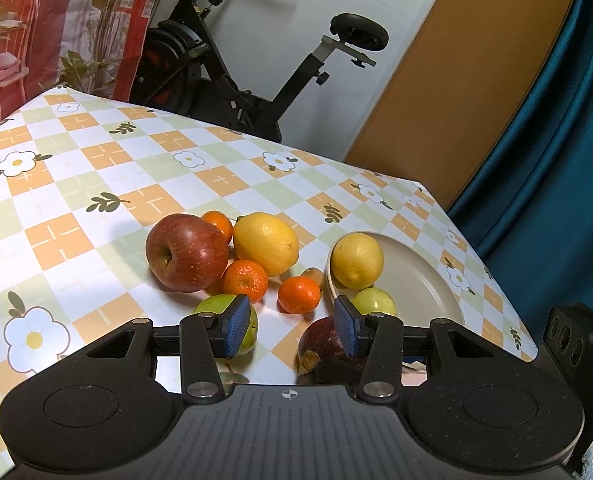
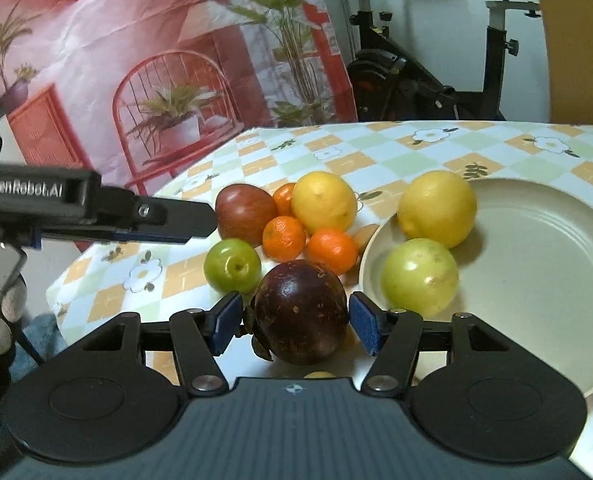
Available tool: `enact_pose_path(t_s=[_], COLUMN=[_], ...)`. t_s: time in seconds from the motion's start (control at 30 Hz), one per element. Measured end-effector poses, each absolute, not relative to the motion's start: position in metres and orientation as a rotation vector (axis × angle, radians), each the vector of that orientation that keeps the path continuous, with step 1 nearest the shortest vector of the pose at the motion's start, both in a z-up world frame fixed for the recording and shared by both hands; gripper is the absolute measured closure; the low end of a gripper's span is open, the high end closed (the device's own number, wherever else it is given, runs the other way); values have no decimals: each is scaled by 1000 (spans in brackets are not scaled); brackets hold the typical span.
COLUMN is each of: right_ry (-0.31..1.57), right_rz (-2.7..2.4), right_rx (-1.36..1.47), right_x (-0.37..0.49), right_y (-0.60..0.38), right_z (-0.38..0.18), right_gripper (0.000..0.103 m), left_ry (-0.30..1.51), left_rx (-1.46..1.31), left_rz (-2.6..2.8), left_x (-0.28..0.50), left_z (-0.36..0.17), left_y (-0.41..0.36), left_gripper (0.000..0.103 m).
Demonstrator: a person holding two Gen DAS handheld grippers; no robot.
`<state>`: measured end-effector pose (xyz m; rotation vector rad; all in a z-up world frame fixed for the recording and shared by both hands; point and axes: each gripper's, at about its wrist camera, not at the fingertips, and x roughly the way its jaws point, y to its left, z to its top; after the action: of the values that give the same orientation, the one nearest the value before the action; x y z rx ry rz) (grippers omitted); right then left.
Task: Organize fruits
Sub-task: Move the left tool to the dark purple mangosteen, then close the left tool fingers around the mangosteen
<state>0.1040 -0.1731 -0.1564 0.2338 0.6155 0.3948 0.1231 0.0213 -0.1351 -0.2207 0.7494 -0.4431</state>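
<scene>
A dark purple mangosteen (image 2: 301,312) sits between the blue pads of my right gripper (image 2: 296,325), which is shut on its sides, low over the tablecloth. On the beige plate (image 2: 536,280) lie a lemon (image 2: 437,208) and a green fruit (image 2: 419,276). A red apple (image 1: 186,252), a second lemon (image 1: 265,243), three mandarins (image 1: 245,281) and a green apple (image 1: 221,307) are bunched left of the plate (image 1: 424,292). My left gripper (image 1: 292,328) hovers open over this bunch with nothing between its pads; it reaches in from the left (image 2: 200,222) in the right wrist view.
The checked tablecloth (image 1: 76,200) ends at the edge just right of the plate. A small tan piece (image 2: 364,236) lies against the plate's rim. An exercise bike (image 1: 232,80) and a printed backdrop (image 2: 156,60) stand behind the table. A teal curtain (image 1: 556,160) hangs at right.
</scene>
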Motion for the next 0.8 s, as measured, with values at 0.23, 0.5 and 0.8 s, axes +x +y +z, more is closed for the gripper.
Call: enact_pose_path(t_s=[0.23,0.5,0.8], right_ry=[626,642,633], right_rz=[424,498,505], right_rx=[262,306,288], right_x=[104,105,103], right_y=[-171,-164,-163], right_z=[-159,-160,-159], right_gripper=[42,42,41], left_ry=[749,780,832], left_rx=[-220,-213,-176], left_rz=[-443,-457,-495], left_x=[122,125,126], left_z=[-134,-140,-147], left_y=[21,20,8], left_gripper=[54,54,54])
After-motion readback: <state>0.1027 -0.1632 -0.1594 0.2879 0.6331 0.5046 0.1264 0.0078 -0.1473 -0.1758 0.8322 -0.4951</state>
